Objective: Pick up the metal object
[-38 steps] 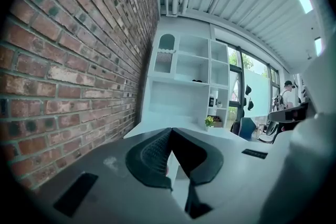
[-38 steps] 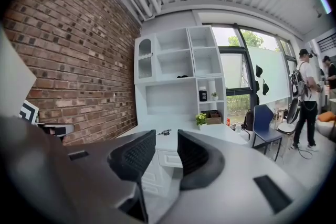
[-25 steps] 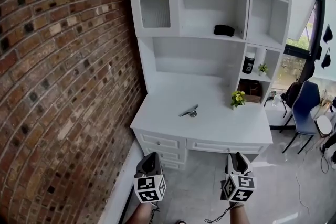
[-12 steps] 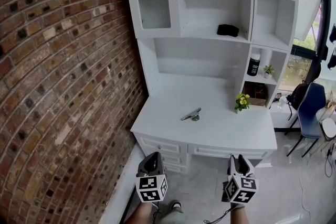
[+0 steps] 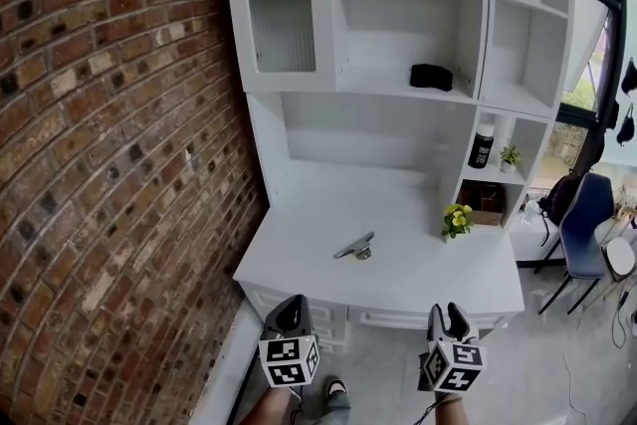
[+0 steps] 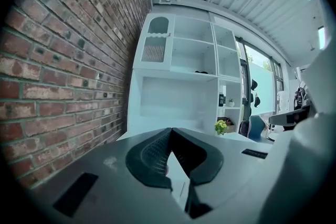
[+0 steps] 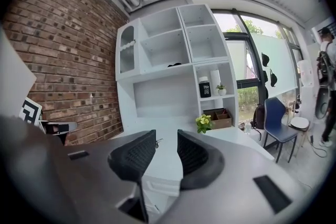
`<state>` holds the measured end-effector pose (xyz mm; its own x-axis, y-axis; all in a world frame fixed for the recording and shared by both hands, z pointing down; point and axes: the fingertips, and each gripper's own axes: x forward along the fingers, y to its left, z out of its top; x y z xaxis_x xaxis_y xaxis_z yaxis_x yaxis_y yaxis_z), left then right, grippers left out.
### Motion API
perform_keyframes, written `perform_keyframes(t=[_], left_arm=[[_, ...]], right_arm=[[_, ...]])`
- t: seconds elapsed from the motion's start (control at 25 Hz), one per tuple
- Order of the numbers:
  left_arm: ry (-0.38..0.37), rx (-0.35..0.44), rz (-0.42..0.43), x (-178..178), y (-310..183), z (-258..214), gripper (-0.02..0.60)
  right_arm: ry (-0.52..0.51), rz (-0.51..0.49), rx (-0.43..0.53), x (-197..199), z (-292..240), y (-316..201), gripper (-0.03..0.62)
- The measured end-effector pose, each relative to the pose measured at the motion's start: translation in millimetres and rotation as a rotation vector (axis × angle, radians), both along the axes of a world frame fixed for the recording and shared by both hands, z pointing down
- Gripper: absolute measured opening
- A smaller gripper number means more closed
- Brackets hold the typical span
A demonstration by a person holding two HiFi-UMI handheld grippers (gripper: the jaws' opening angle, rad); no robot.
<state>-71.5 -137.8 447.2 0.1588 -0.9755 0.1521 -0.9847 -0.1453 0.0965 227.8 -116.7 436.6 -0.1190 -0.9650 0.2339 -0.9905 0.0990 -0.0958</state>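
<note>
The metal object [image 5: 355, 247], a small grey lever-like piece, lies on the white desk top [image 5: 418, 264] left of centre. Both grippers hang in front of the desk's front edge, well short of the piece. In the head view my left gripper [image 5: 290, 310] is at lower left and my right gripper [image 5: 448, 316] at lower right. In the left gripper view the left gripper [image 6: 169, 132] has its tips touching with nothing held. In the right gripper view the right gripper [image 7: 166, 138] shows a gap between its pads, and the metal object [image 7: 157, 141] peeks just past the left pad.
A brick wall [image 5: 109, 174] runs along the left. A white hutch [image 5: 398, 25] with shelves rises behind the desk, with a black item [image 5: 431, 76] and a dark bottle [image 5: 483, 146] on them. Yellow flowers [image 5: 457, 217] stand at desk right. A blue chair [image 5: 580, 232] is farther right.
The view has drawn a little nearer to the desk and both grippers sit slightly higher in the picture. The metal object has not moved on the desk.
</note>
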Motion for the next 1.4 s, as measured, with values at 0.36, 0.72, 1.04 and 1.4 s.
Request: perform_keyframes(t=[0.36,0.72,1.04,1.4], left_arm=[[-0.001,0.015,0.056,14.7,-105.0,-13.2,0.012],[-0.006,0.018,0.077,8.1,-201.0,-16.5,0.012],[0.016,-0.008,0.064,-5.7,-251.4,-4.7,0.011],[0.024,-0.052,0.002,-12.9,-261.9,10.3,0.011]], right_arm=[[0.008,0.021,0.010,1.0,-13.2,-92.0,0.129],[0.006,0.045,0.013,-2.9,-15.5,-180.6,0.128],[0.034,0.031,-0.008,-14.1,-14.8,-232.3,0.127],[0.039,-0.032,-0.041,-18.5,-7.1,-266.9,0.127]])
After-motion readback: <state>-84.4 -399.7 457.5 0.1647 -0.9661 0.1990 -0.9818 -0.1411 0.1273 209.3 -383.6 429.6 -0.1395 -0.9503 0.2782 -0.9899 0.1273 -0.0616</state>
